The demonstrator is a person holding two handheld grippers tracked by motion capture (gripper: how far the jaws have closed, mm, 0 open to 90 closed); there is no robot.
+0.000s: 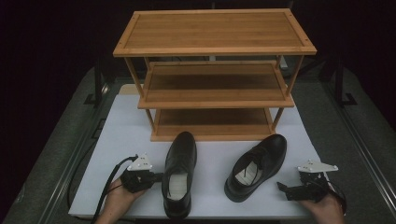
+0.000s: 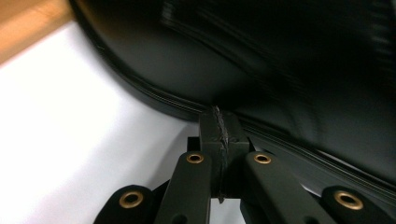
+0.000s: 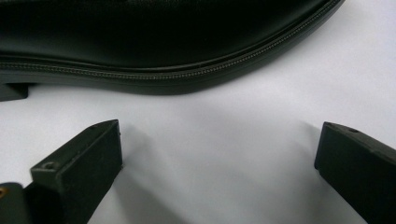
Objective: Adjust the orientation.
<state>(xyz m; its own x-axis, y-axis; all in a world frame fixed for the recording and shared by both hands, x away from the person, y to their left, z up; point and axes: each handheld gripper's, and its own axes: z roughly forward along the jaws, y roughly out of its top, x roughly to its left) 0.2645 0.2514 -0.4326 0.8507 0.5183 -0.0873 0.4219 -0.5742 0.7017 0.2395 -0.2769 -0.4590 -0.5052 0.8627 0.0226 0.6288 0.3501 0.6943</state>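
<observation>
Two black leather shoes lie on a white mat (image 1: 211, 156) in front of a wooden rack. The left shoe (image 1: 179, 175) points toward the rack; the right shoe (image 1: 257, 165) is angled to the right. My left gripper (image 1: 158, 177) is at the left shoe's left side. In the left gripper view its jaws (image 2: 218, 128) are pressed together with nothing between them, tips right at the sole edge of the left shoe (image 2: 261, 70). My right gripper (image 1: 285, 190) sits right of the right shoe's heel. It is open (image 3: 219, 137), and the right shoe's sole edge (image 3: 177, 77) lies just beyond it, apart.
The three-shelf wooden rack (image 1: 215, 46) stands at the back of the mat, all shelves bare. Grey table surface (image 1: 355, 140) flanks the mat on both sides, with metal rails along its edges. A cable (image 1: 105, 191) trails from the left gripper.
</observation>
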